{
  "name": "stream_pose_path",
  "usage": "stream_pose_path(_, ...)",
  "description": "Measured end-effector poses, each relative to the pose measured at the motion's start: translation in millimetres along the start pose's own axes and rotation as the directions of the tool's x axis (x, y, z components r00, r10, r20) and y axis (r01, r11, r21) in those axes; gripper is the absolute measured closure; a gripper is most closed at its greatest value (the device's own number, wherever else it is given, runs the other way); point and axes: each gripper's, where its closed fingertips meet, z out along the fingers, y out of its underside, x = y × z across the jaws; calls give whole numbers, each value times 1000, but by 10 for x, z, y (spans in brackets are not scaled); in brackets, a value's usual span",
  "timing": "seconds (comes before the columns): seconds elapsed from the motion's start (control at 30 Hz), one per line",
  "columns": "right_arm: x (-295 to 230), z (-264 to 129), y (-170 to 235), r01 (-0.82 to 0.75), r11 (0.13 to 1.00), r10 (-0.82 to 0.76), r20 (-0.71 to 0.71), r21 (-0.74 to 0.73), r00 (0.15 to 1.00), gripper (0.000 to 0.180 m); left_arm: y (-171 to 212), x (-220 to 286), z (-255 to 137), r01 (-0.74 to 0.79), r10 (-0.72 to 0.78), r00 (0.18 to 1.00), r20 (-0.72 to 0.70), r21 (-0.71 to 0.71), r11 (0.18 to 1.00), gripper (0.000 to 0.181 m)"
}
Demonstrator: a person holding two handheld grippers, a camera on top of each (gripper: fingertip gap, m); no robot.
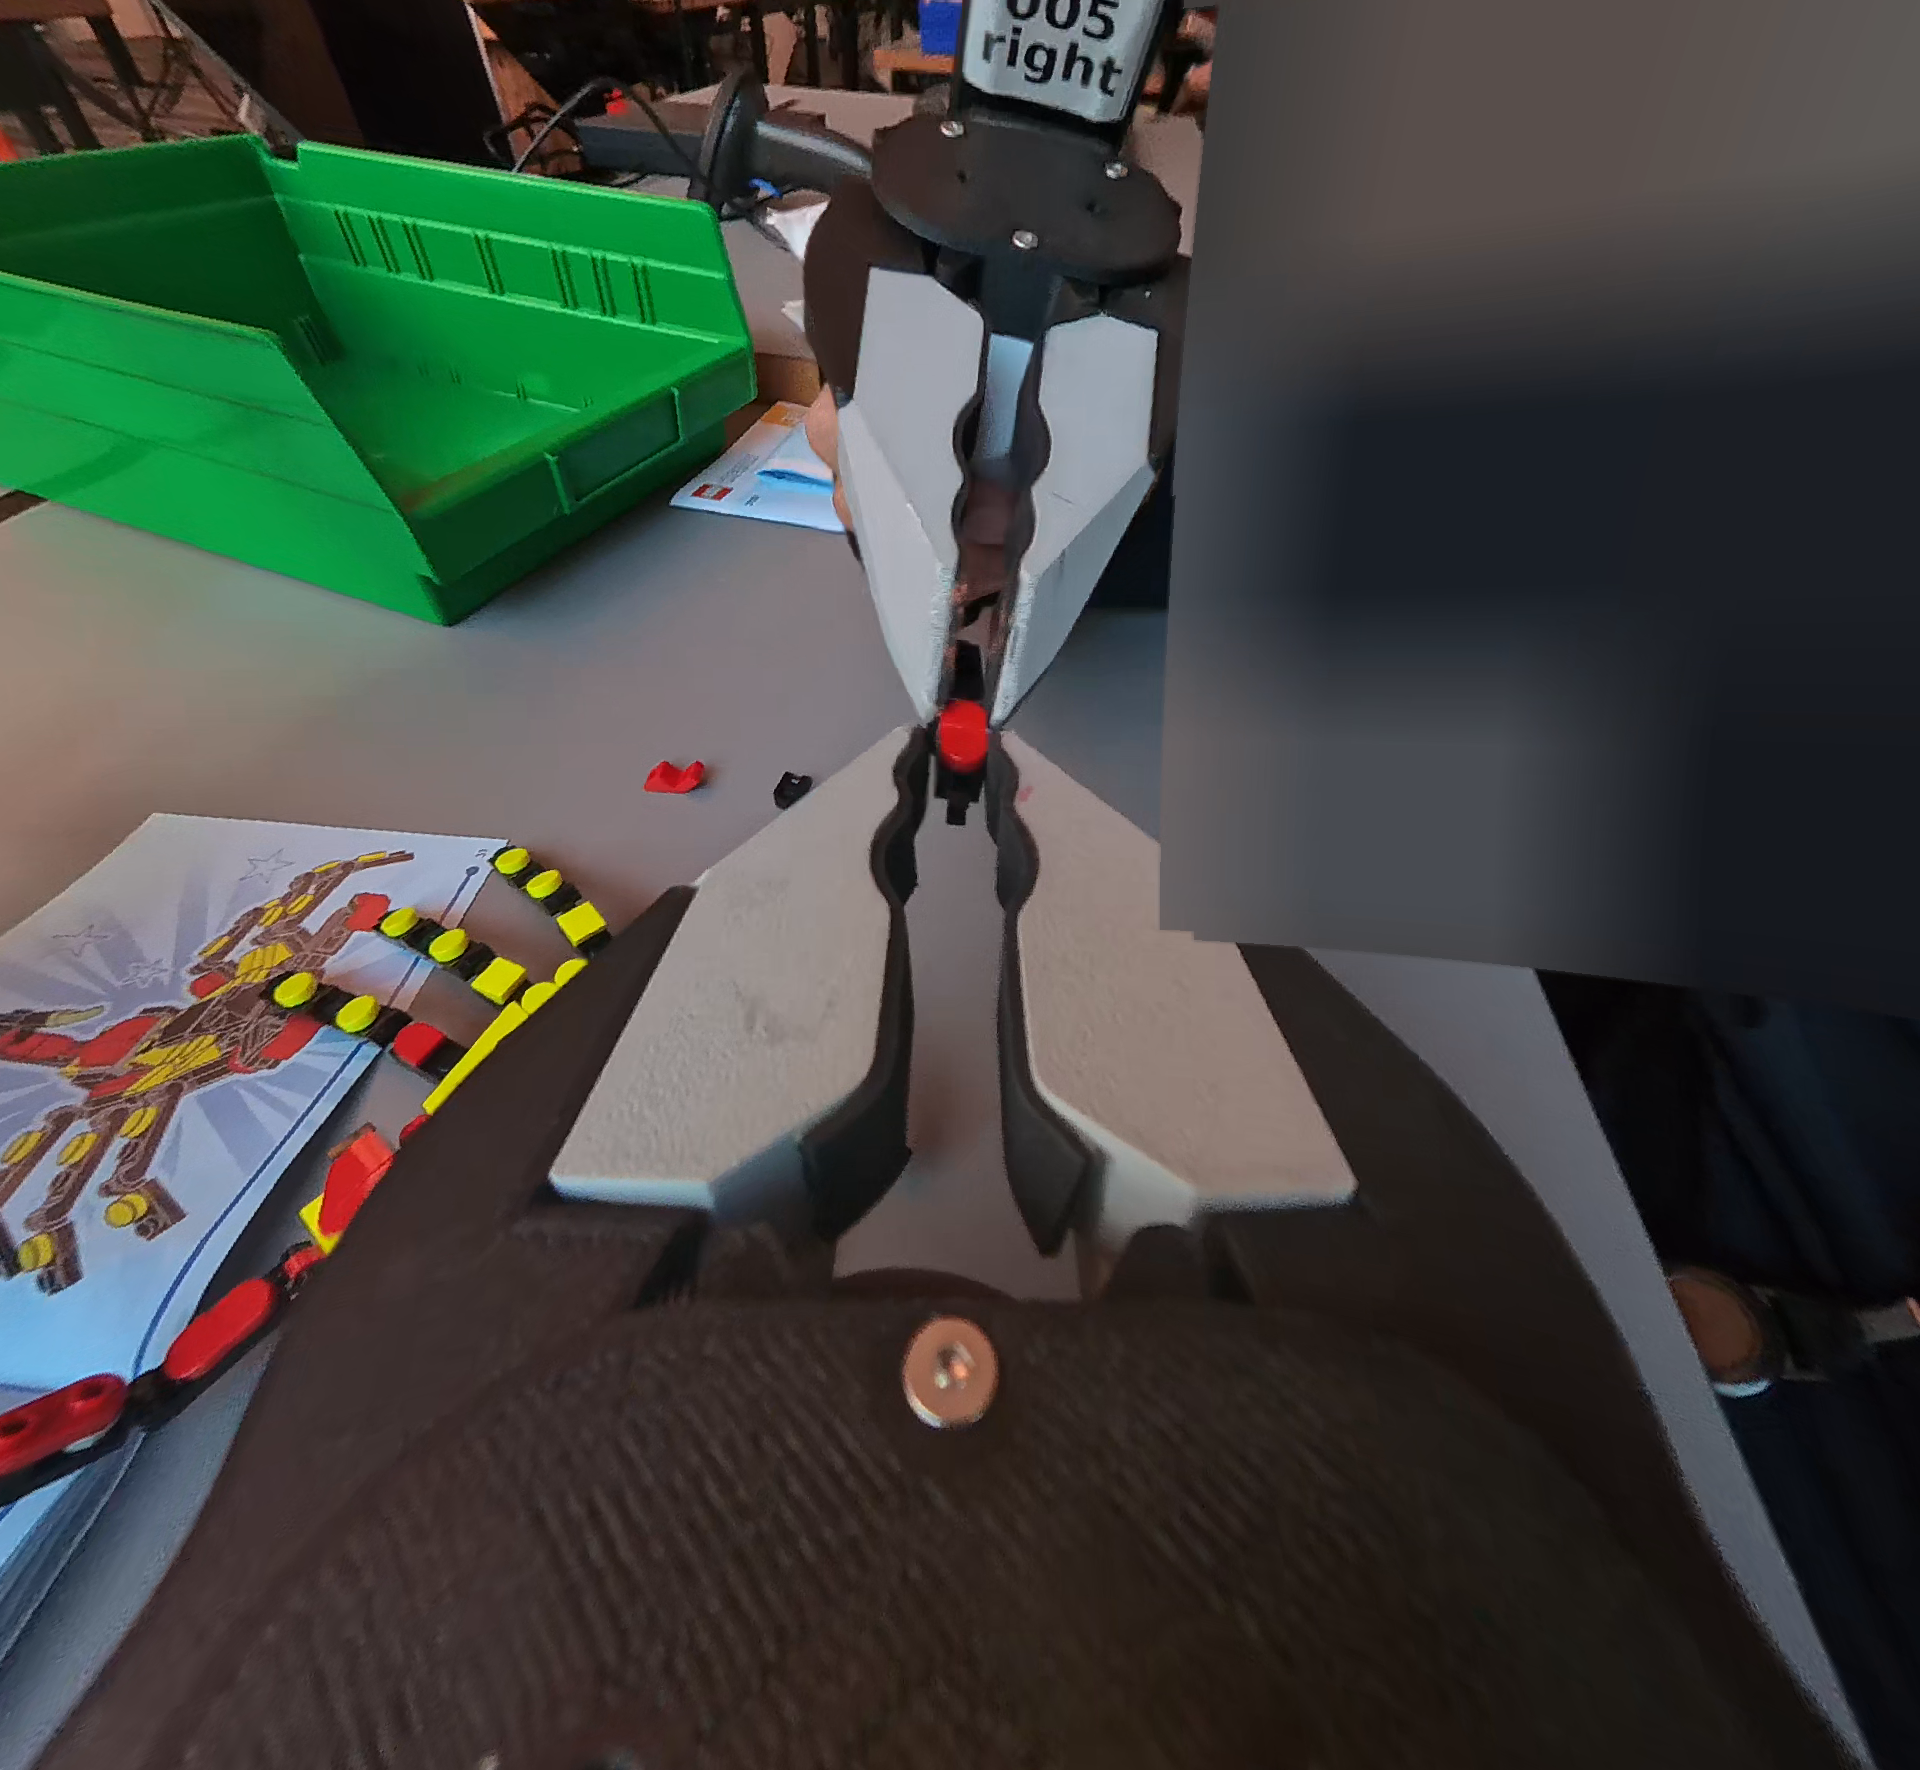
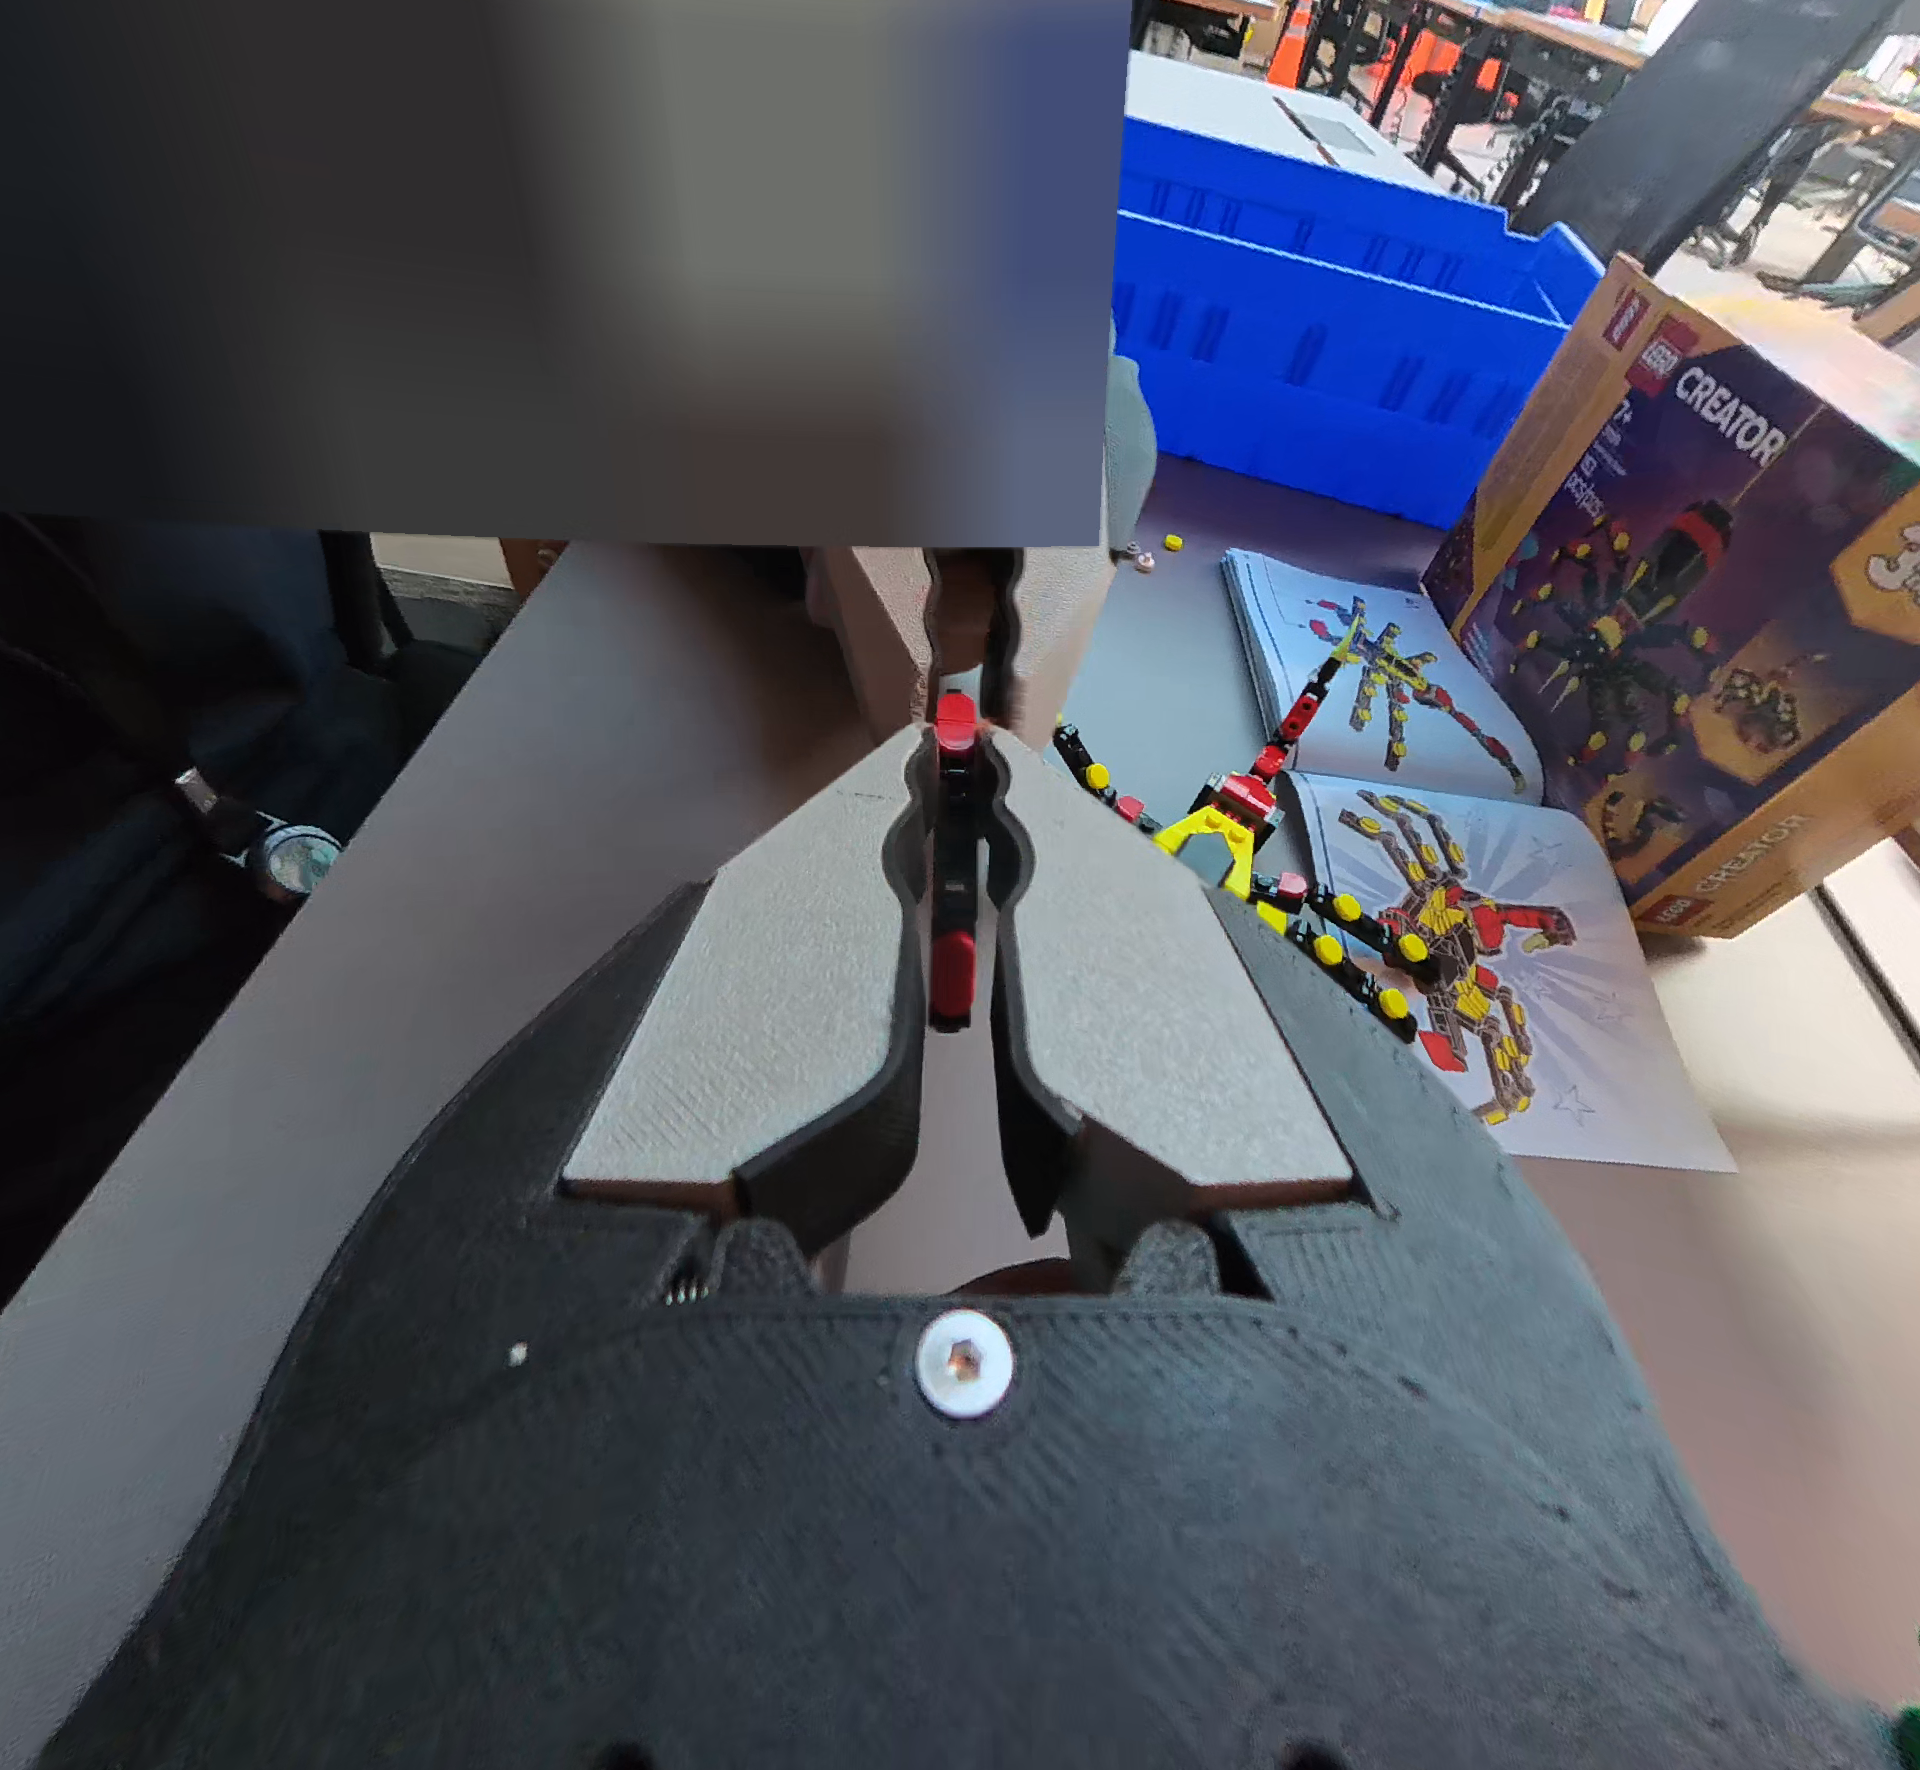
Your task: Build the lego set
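The two grippers are meeting tip to tip above the grey bench. The right gripper is pinching a slim black-and-red leg segment lengthwise, jaws narrowed onto it. The left gripper is closing its tips on the segment's red rounded end (whether that end is a separate piece I cannot tell). To seat the joint well, both grippers should be pushing straight along the segment's axis, without twisting. The partly built spider is lying on the open instruction booklet, near the set's box. Two loose pieces, red and black, are waiting beside the green bin.
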Motion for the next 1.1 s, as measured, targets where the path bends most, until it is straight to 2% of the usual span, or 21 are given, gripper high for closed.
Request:
stream_pose_path(0.03,-11,-9,-14,3,1000,-4,7,8,1000,177,-14,3,-7,11,-11,1000,-8,8,1000,170)
stream_pose_path(0.17,-127,-14,4,45,999,-45,68,-1,997,177,32,140,-18,-58,55,995,-84,-31,998,176)
stream_pose_path(0.37,-65,-18,-38,3,1000,-4,41,23,999,177,-21,88,-32,-51,50,998,-42,-19,999,176)
stream_pose_path(0.67,-86,32,32,61,997,-60,18,-39,998,176,62,85,-13,-92,90,995,-32,-63,994,176)
stream_pose_path(0.77,-163,30,-54,103,995,-102,29,-6,994,176,11,184,-48,-89,86,991,-102,-20,996,176)
stream_pose_path(0.97,-417,39,-256,31,991,-55,186,127,981,176,-107,507,-167,4,22,932,-362,72,997,175)
stream_pose_path(1.1,-458,26,-260,45,991,-71,202,127,977,175,-110,551,-159,6,21,923,-384,71,997,175)
